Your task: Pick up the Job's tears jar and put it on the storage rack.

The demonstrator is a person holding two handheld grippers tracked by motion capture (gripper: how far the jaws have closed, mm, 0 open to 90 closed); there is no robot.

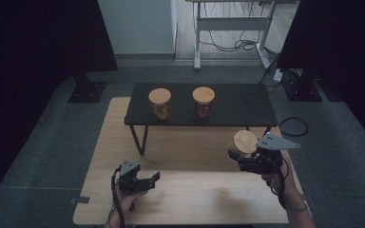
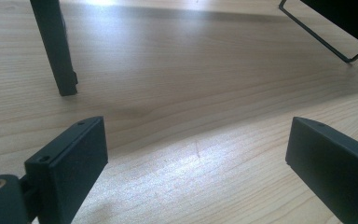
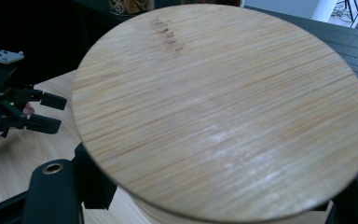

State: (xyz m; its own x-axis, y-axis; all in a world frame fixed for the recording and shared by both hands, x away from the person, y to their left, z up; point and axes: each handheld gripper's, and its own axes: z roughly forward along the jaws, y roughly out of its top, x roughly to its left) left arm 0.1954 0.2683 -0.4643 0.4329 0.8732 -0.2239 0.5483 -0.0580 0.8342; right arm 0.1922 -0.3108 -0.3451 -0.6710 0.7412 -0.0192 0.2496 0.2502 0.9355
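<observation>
Nearest, lower left of the high view: your left gripper (image 1: 142, 182) hovers just over the pale wooden tabletop (image 1: 195, 199), jaws spread wide with nothing between them. In the left gripper view bare wood grain fills the gap between the two black pads (image 2: 72, 158).

Lower right of the high view: your right gripper (image 1: 247, 159) carries a round jar with a flat bamboo lid (image 1: 244, 141), held above the tabletop near its right edge. In the right gripper view the lid (image 3: 223, 107) hides the jar body and most of the jaws, so the grip looks closed on the glass below the lid, but how deep the bite sits I cannot tell.

Risks:
- The jar appears tilted toward the camera. If the lid is loose, it may slide off.
- A shallow hold on smooth glass could let the jar twist or drop onto the table.

Farther up, mid-frame: a low black slatted shelf on thin metal legs (image 1: 237, 107) stands on the tabletop. Two more bamboo-lidded glass jars sit on it, left jar (image 1: 160, 103) and right jar (image 1: 203, 102), apart from each other.

Obstacles: the front edge of the shelf lies between the carried jar and any spot on top, so you must clear it. The standing jars crowd the middle; free space is on the right part of the shelf.
</observation>
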